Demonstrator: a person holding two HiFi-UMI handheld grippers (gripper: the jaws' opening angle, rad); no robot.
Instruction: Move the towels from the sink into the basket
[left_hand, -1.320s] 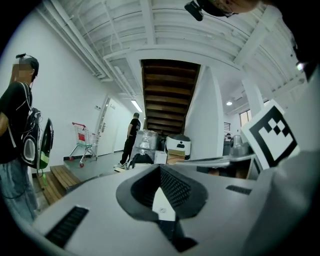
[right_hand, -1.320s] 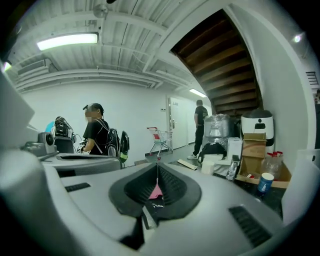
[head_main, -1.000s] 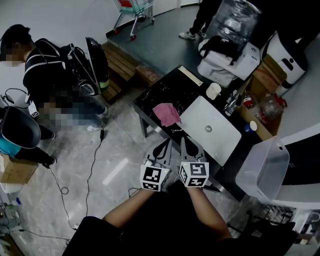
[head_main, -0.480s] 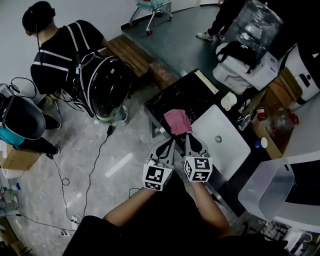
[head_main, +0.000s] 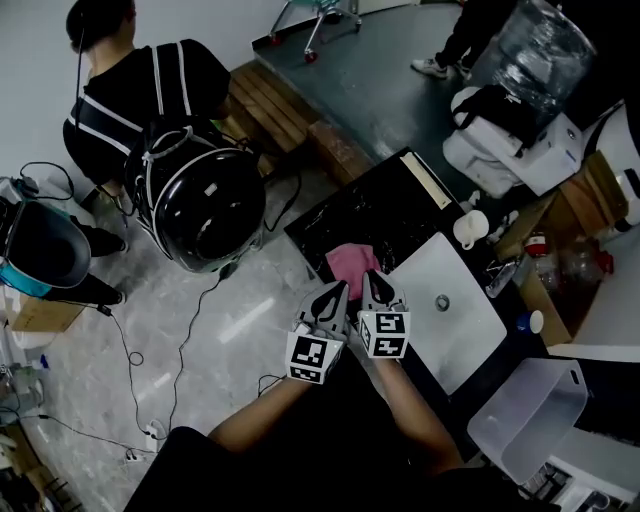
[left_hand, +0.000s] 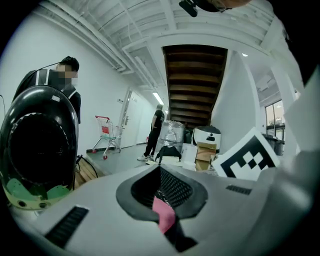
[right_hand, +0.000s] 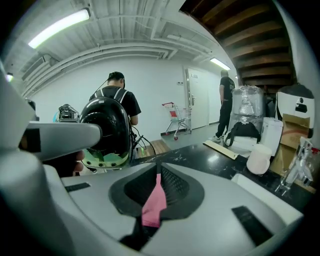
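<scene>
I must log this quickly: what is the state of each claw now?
Left claw: closed, holding nothing.
Right claw: closed, holding nothing; pink towel lies just ahead.

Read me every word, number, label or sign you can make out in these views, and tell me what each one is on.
No words or numbers are readable.
Marker cubes: black-and-white square patterns, no letters.
Shopping cart: red panel, print too small.
White machine: black pictogram, no words.
Plate by the door: too blurred.
</scene>
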